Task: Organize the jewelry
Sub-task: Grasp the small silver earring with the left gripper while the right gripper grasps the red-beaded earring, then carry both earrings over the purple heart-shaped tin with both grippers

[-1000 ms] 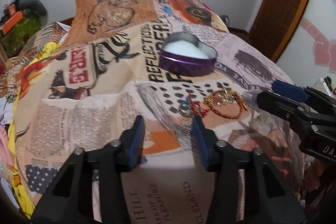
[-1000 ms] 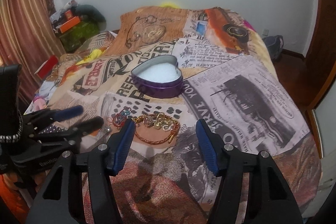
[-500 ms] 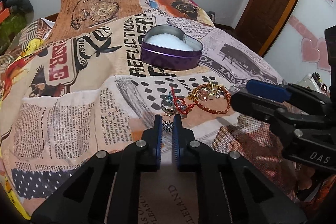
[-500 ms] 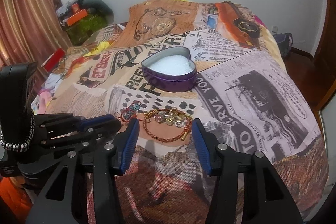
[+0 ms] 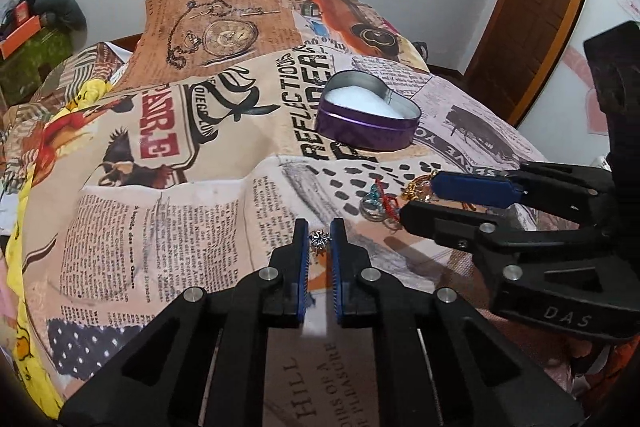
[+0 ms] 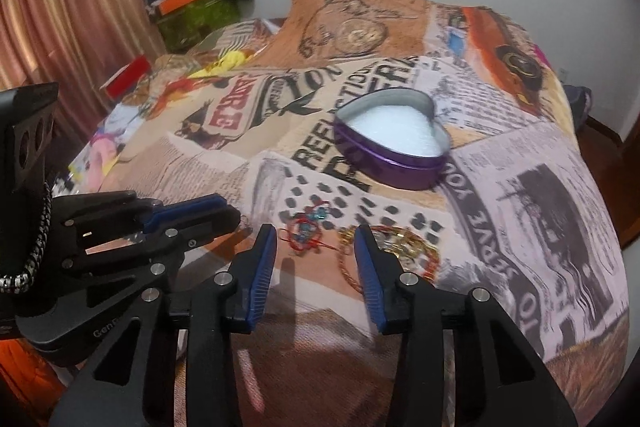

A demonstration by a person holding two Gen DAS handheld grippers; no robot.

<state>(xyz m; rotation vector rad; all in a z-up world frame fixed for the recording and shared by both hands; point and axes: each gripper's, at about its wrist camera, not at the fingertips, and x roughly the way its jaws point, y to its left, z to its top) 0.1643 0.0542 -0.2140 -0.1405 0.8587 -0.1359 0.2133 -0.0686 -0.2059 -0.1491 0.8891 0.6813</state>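
While the left gripper (image 5: 320, 231) tilts down over the printed bedspread (image 5: 160, 211), its jaws pinch a small silver star charm (image 5: 319, 239); the right gripper (image 5: 416, 199) reaches in beside it, and the purple heart tin (image 5: 366, 131) sits beyond.

From the right wrist, that gripper's jaws, just narrowing, stand apart above the red thread charm (image 6: 306, 231) and gold bracelet (image 6: 404, 247), gripping nothing; open bedspread lies rightward.

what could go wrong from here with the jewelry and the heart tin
The left gripper pinches a tiny silver star charm only at its fingertips; it could slip out on the way to the heart-shaped tin. The right gripper, its jaws just closing, straddles the gold bracelet tangled beside the red bracelet, and might drag both.
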